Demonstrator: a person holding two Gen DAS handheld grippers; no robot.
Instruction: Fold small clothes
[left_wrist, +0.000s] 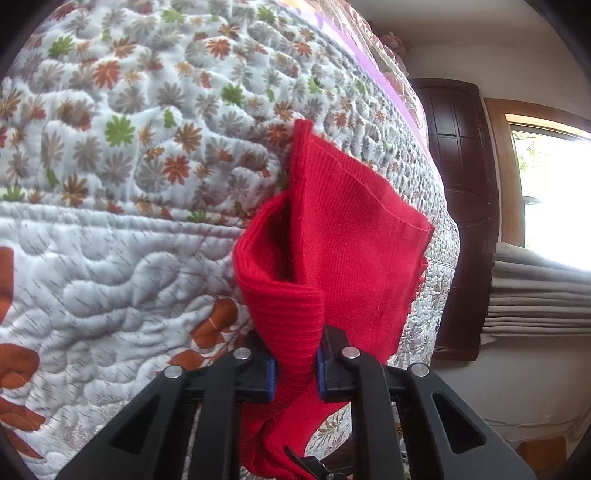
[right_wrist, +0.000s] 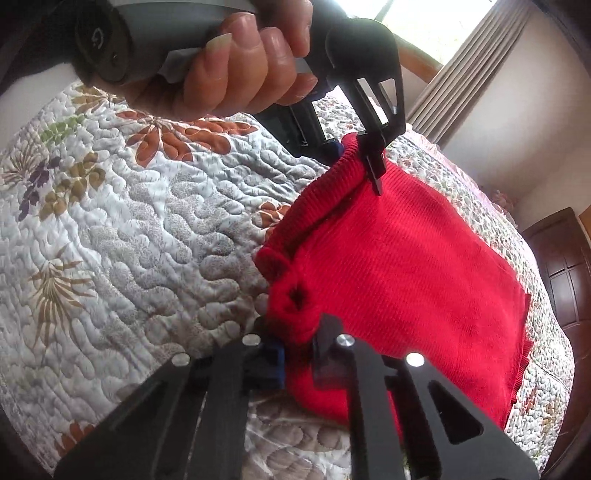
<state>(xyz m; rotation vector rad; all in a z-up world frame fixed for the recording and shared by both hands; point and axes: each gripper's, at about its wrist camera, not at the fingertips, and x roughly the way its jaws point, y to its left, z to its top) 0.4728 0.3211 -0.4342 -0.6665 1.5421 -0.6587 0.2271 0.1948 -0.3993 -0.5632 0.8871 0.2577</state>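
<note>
both tongs pinch cloth: your left gripper (left_wrist: 294, 373) clamps the ribbed edge of the red knit garment (right_wrist: 399, 266), your right gripper (right_wrist: 297, 363) bites its bunched edge at 6 o'clock. it lies on the quilted bedspread (right_wrist: 147, 229), soft, light, stretchy; grip hems, not the middle. no containers visible.

Floral quilt (left_wrist: 129, 147), wooden door (left_wrist: 458, 206), curtain (right_wrist: 454, 62)

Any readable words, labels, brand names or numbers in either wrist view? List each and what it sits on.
None readable in either view.
Left tool handle: only a round embossed symbol, not lettering.
Red garment: no tag or print visible.
Quilt: floral pattern only.
</note>
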